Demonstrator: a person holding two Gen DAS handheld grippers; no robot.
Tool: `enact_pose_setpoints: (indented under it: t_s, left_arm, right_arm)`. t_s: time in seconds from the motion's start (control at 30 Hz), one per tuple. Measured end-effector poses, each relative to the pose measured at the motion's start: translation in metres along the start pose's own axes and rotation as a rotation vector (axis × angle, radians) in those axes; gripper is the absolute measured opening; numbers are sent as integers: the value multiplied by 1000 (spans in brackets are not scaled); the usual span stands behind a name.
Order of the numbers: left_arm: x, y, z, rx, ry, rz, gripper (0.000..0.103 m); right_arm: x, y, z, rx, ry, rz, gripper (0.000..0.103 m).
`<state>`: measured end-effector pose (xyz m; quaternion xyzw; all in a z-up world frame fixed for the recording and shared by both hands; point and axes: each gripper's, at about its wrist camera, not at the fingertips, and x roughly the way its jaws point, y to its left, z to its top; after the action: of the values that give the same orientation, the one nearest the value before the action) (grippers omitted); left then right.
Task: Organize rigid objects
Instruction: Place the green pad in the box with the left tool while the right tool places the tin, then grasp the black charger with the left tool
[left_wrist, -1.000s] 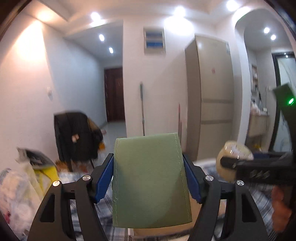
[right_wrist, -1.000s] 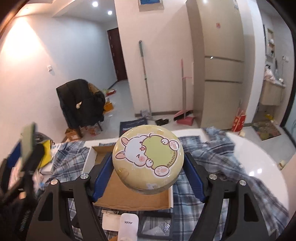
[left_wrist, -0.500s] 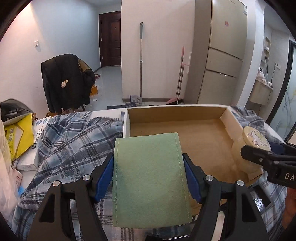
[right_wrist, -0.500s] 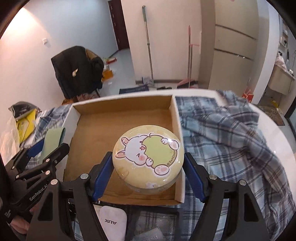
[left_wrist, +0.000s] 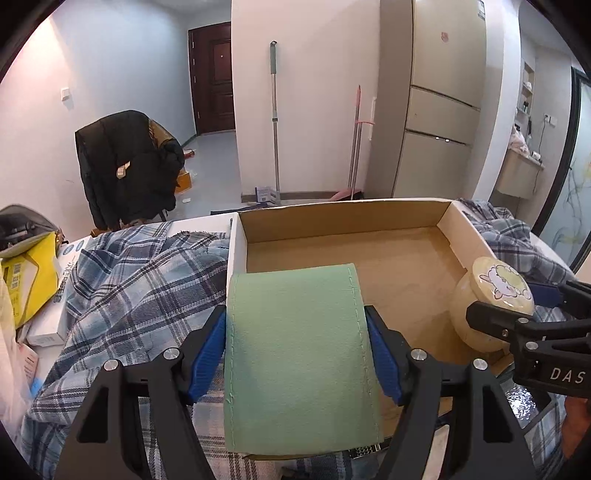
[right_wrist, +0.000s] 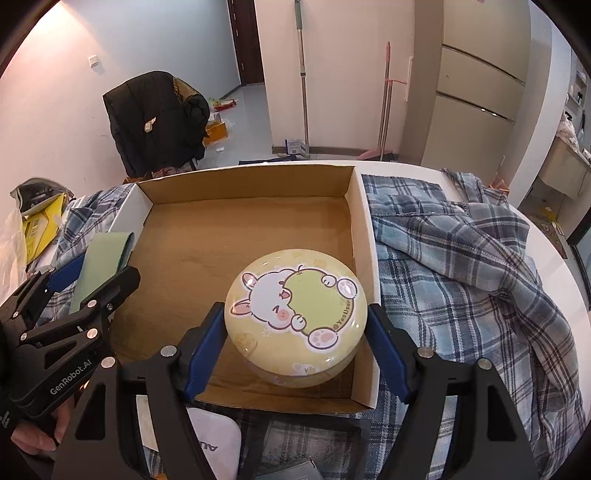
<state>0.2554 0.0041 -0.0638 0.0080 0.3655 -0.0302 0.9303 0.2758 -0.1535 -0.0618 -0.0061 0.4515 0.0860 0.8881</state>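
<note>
A white desk (right_wrist: 546, 236) with a rounded far right edge carries most of the scene, much of it covered by a rumpled blue plaid shirt (right_wrist: 461, 266) that spreads on both sides of an open cardboard box (right_wrist: 251, 221). The box has white outer walls and a bare brown floor.

The right gripper (right_wrist: 295, 332) has its blue-padded fingers (right_wrist: 201, 354) pressed against the sides of a round yellow tin (right_wrist: 295, 314) with a cartoon rabbit on the lid. The tin sits low in the box's near right corner, close to the right wall; whether its base rests on the floor of the box is hard to judge from here. The left gripper (left_wrist: 297, 354) clamps a flat green case (left_wrist: 299, 354) with stitched edges, held at the box's near left corner, over the left wall.

At the desk's left edge lie a yellow package (left_wrist: 26, 280) and white boxes (left_wrist: 55, 314), partly under the shirt. A white device (right_wrist: 218, 439) lies at the near edge, in front of the box.

Beyond the desk the room has pale walls and a light tiled floor. A chair draped with a black jacket (left_wrist: 125, 166) stands to the left, a dark wooden door (left_wrist: 212, 77) at the end of a corridor. A mop (left_wrist: 275, 122) and a pink broom (left_wrist: 356, 147) lean on the wall beside a tall beige refrigerator (left_wrist: 443, 103).
</note>
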Motion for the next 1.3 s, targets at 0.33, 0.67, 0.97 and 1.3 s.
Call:
enact_pose_setpoints:
  t_s: [0.33, 0.67, 0.97, 1.3]
  left_arm:
    - [-10, 2, 2, -6, -23, -1, 84]
    - [-91, 15, 13, -63, -361, 19, 88]
    - [-159, 16, 23, -38, -426, 18, 88]
    - [-224, 22, -11, -102, -459, -154, 103]
  right_arm:
    - [3, 2, -1, -14, 2, -7, 73]
    - [-8, 2, 0, 8, -54, -7, 75]
    - [-100, -2, 6, -23, -230, -20, 90]
    - [-181, 6, -36, 1, -343, 30, 90]
